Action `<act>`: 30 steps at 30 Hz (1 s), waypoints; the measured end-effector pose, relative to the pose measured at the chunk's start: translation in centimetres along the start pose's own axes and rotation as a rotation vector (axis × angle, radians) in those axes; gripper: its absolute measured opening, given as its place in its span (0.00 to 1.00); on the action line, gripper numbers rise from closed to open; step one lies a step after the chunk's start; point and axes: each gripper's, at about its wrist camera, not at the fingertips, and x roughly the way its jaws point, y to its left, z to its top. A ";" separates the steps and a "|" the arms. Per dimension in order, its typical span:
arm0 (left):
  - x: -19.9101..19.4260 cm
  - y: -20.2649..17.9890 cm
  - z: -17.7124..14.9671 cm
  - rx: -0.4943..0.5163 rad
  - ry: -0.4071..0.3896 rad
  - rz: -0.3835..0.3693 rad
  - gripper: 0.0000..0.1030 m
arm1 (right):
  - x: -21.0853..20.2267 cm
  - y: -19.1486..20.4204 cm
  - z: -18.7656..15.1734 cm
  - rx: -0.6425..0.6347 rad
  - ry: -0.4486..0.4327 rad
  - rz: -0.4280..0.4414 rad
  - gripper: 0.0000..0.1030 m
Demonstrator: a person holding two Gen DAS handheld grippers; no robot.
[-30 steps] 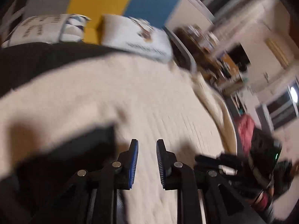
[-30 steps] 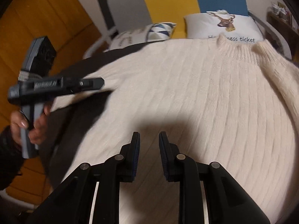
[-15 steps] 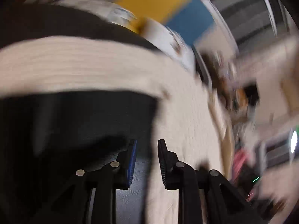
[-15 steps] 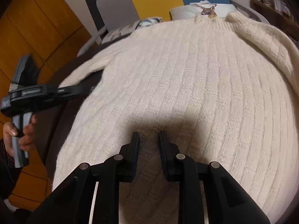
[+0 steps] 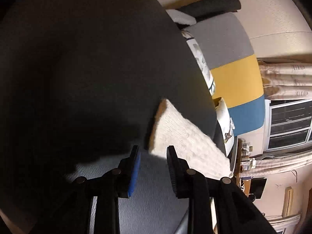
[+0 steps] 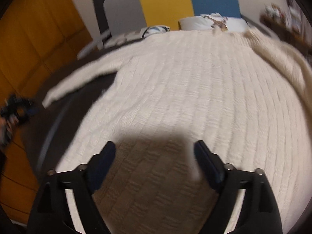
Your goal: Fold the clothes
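Since a second ago, the left gripper (image 5: 152, 157) has swung off the sweater's body out over the dark bedcover (image 5: 87, 68), and it is now pointing at the end of the cream sleeve (image 5: 181, 134); its jaws have just been opening and are standing narrowly apart, with the sleeve's cuff just beyond the tips and nothing between them. Over on the right, the right gripper (image 6: 155, 149) has just been opening too, and its jaws are now standing wide and empty above the near part of the cream knitted sweater (image 6: 185, 87). That sweater is lying spread flat across the bed, its left sleeve reaching out over the bedcover, its collar at the far end by the pillows (image 6: 210, 22). Behind them, a grey, yellow and blue headboard (image 6: 165, 2) is showing.
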 end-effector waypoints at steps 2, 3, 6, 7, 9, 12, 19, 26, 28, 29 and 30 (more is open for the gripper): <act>1.2 0.0 0.5 0.001 0.019 -0.007 0.27 | 0.4 1.0 0.4 -0.040 0.020 -0.048 0.88; 1.6 -0.1 0.7 0.004 0.018 -0.011 0.27 | 0.4 1.2 0.8 -0.036 0.021 -0.051 0.88; 2.5 -0.6 1.5 0.010 0.017 -0.015 0.27 | -0.4 0.7 1.8 0.025 -0.010 -0.017 0.88; 2.7 -0.8 1.7 0.011 0.012 -0.019 0.27 | -0.6 0.7 2.3 0.041 -0.023 -0.005 0.88; 3.1 -1.1 2.0 0.013 -0.003 -0.031 0.22 | -0.9 0.9 3.6 0.053 -0.051 0.017 0.88; 3.6 -1.3 2.0 0.045 -0.032 -0.009 0.05 | -0.7 1.6 6.4 0.044 -0.078 0.047 0.88; 2.5 -2.4 2.9 0.075 -0.219 0.080 0.04 | 3.4 2.4 14.8 -0.046 -0.063 0.091 0.87; 4.0 -3.3 5.9 0.133 -0.220 0.194 0.04 | 14.0 4.2 16.8 -0.055 0.175 0.078 0.97; 4.3 -3.7 6.9 0.133 -0.224 0.222 0.04 | 15.1 5.3 16.9 -0.061 0.154 0.038 1.00; 4.2 -3.6 7.4 0.130 -0.230 0.236 0.04 | 15.4 5.5 17.2 -0.051 0.143 0.037 1.00; 4.0 -3.4 7.7 0.125 -0.233 0.245 0.04 | 15.6 5.7 17.5 -0.044 0.135 0.045 1.00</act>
